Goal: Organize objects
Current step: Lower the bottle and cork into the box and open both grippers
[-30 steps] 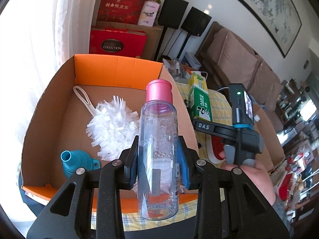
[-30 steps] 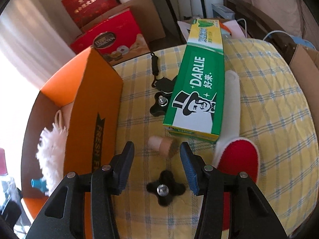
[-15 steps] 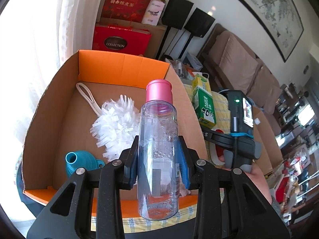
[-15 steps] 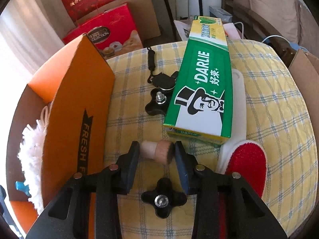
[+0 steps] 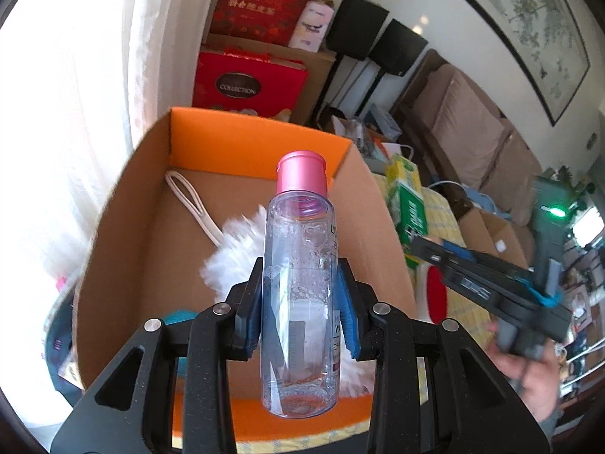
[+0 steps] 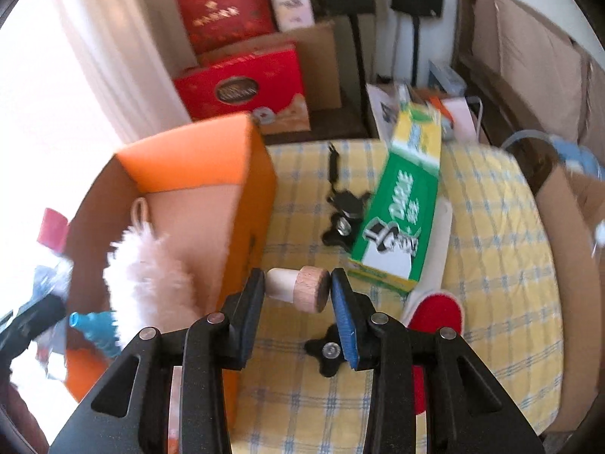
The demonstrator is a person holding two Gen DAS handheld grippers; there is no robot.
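Over the orange cardboard box [image 5: 261, 143]: my left gripper [image 5: 298, 308] is clamped on a clear bottle w/ pink cap [image 5: 299, 265], long axis running straight out between the pads, cap end pointing at the far wall of the box. Duster [image 5: 234, 249] and teal funnel [image 6: 94, 327] already lie inside. My right gripper [image 6: 297, 304] has the cork stopper [image 6: 298, 289] pinched crosswise, wood end to the right pad, held above the yellow check cloth [image 6: 491, 265] just right of the box wall. Box lies left of the right jaws, directly under the left, so I judge the bottle is nearer to going in. Toothpaste carton [image 6: 401, 219], red brush [image 6: 435, 314] and black knobs [image 6: 329, 352] remain outside.
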